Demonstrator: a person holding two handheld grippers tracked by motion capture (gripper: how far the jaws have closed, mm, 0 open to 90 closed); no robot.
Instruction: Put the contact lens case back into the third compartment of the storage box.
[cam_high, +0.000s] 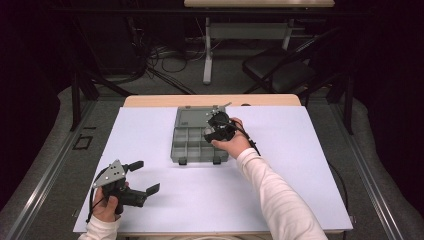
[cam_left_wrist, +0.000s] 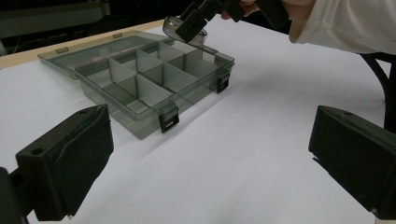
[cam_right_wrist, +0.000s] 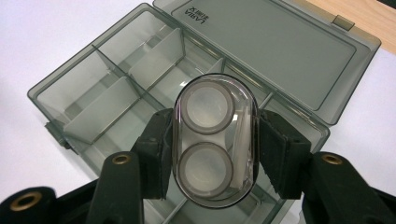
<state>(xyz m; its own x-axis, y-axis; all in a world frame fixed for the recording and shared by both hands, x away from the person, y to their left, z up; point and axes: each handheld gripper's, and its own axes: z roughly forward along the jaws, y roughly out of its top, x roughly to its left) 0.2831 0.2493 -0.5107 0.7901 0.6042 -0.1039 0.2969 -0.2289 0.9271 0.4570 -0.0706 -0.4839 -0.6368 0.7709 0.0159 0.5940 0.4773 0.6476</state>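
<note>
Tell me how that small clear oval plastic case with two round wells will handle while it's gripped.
The clear oval case looks rigid and probably light. Its glossy curved sides could slip between the right gripper pads. Its flat face should keep it from rolling.

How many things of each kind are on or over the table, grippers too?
Grippers: 2, the left gripper open, the right gripper shut on the capsule.
Boxes with compartments: 1, the grey box, lid open.
Clear capsules: 1, the capsule, held over the box.
Total: 4
</note>
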